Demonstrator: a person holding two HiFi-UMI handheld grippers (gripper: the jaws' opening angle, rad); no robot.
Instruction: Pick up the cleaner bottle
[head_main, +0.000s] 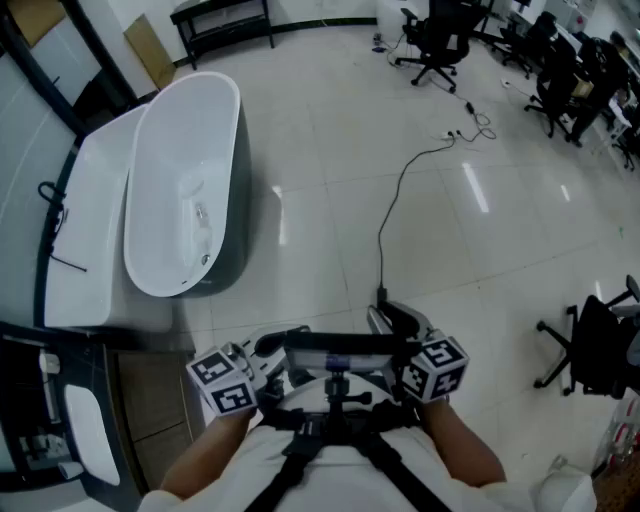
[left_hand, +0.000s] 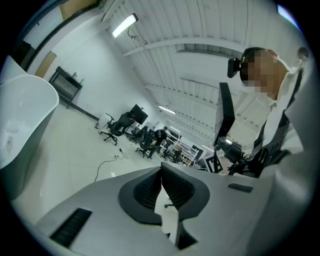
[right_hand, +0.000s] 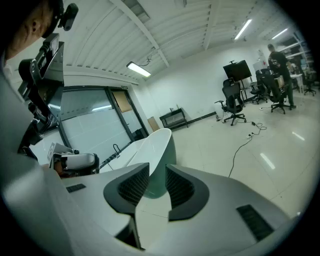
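Both grippers are held in close to the person's chest, above the tiled floor (head_main: 330, 150) and well apart from everything else in the room. The left gripper (left_hand: 161, 172) has its ribbed pads brought together at the tips, with nothing between them. The right gripper (right_hand: 157, 186) has its pads a little apart, and the gap shows only the end of the white bathtub (right_hand: 159, 145) beyond, so it is empty too. The cleaner bottle cannot be made out in any view. There is clutter on the dark shelf (head_main: 30, 440) at the lower left of the head view and something small at its lower right corner, but both are too small and dim to name. I judge the task has hardly begun, since the bottle must be found before any reach makes sense. The first risk is heading for the wrong thing because the bottle was never clearly seen. A second risk is the black cable (head_main: 395, 200) that runs across the floor just ahead of the person, which a foot could catch while the eyes are on the search. Office chairs (head_main: 435, 40) stand further off and could block one way round. Last, if the left gripper goes in closed as it is, its tips would knock the bottle over instead of closing round it, and the right one's narrow gap may be too tight as well
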